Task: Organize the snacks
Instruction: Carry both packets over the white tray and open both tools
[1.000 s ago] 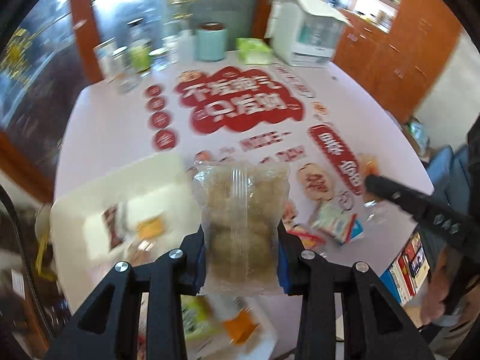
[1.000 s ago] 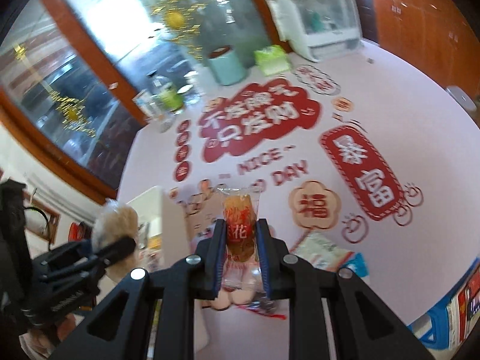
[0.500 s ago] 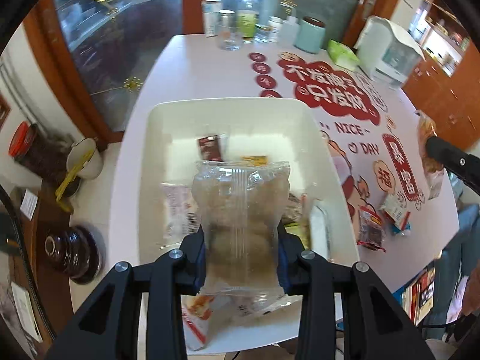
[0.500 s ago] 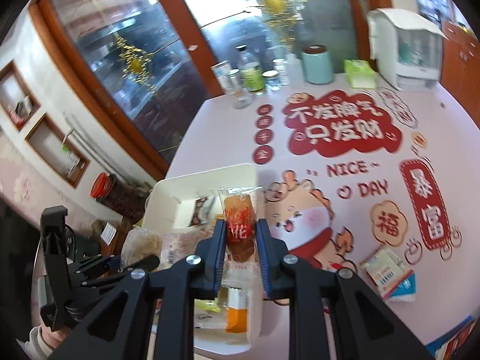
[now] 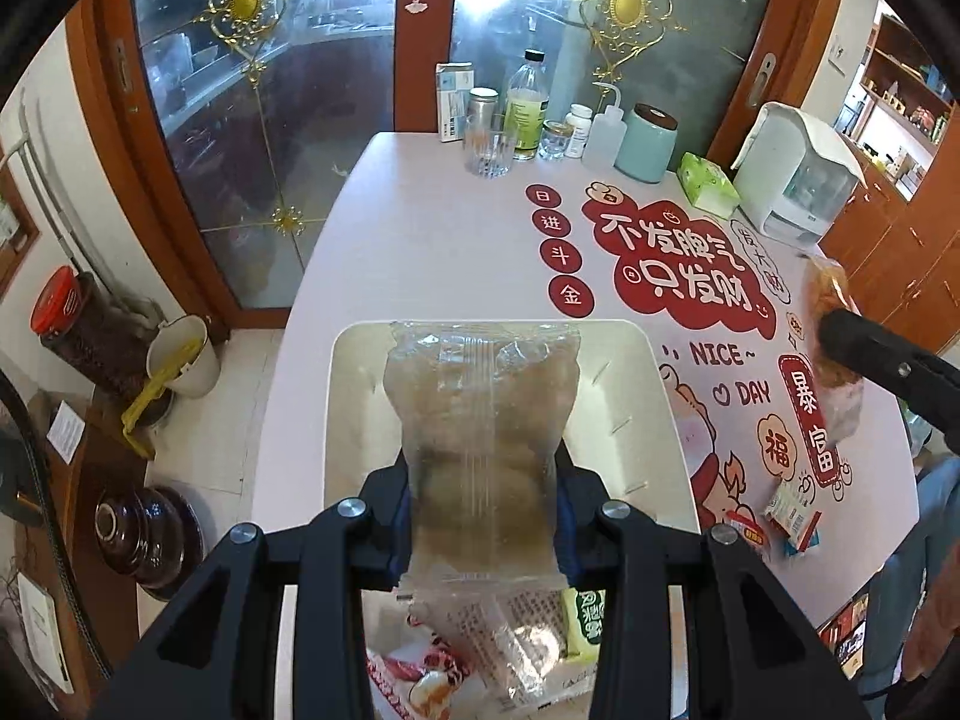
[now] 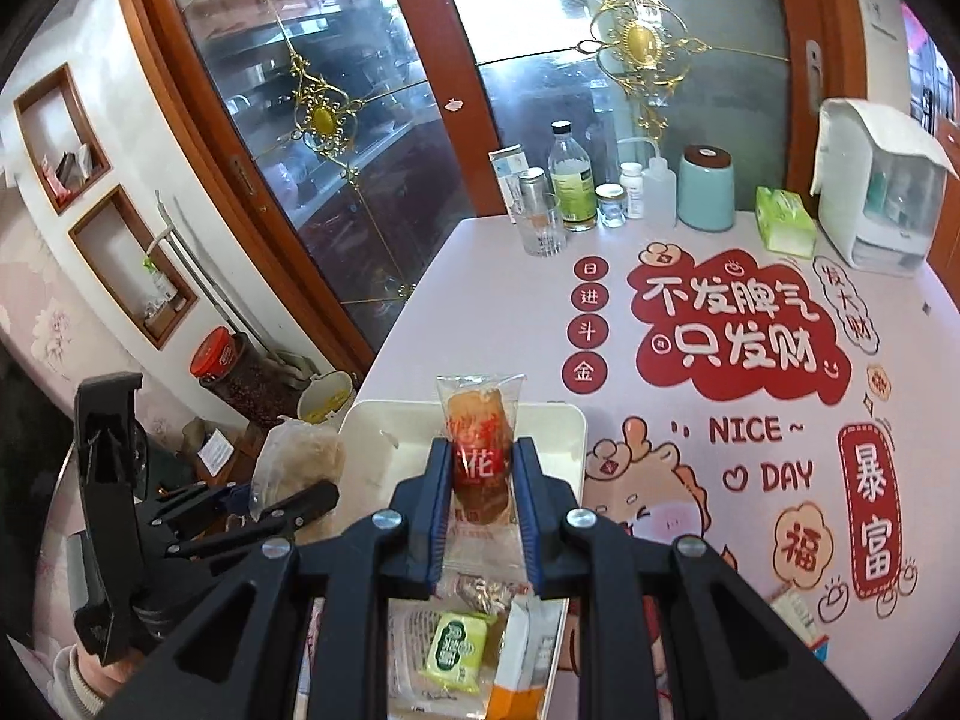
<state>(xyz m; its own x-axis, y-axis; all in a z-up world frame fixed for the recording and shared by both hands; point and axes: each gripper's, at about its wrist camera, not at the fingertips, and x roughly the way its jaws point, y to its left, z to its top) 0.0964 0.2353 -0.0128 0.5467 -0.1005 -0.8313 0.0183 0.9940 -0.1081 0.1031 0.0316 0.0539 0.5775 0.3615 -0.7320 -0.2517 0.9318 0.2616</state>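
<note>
Clear-wrapped pastry packet is clamped in the left tongs above the white tray. Right tongs pinch an orange-labelled snack packet over the same tray on the bench.

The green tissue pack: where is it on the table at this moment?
In the right wrist view the green tissue pack lies at the far right of the table, between the light blue canister and the white appliance.
</note>
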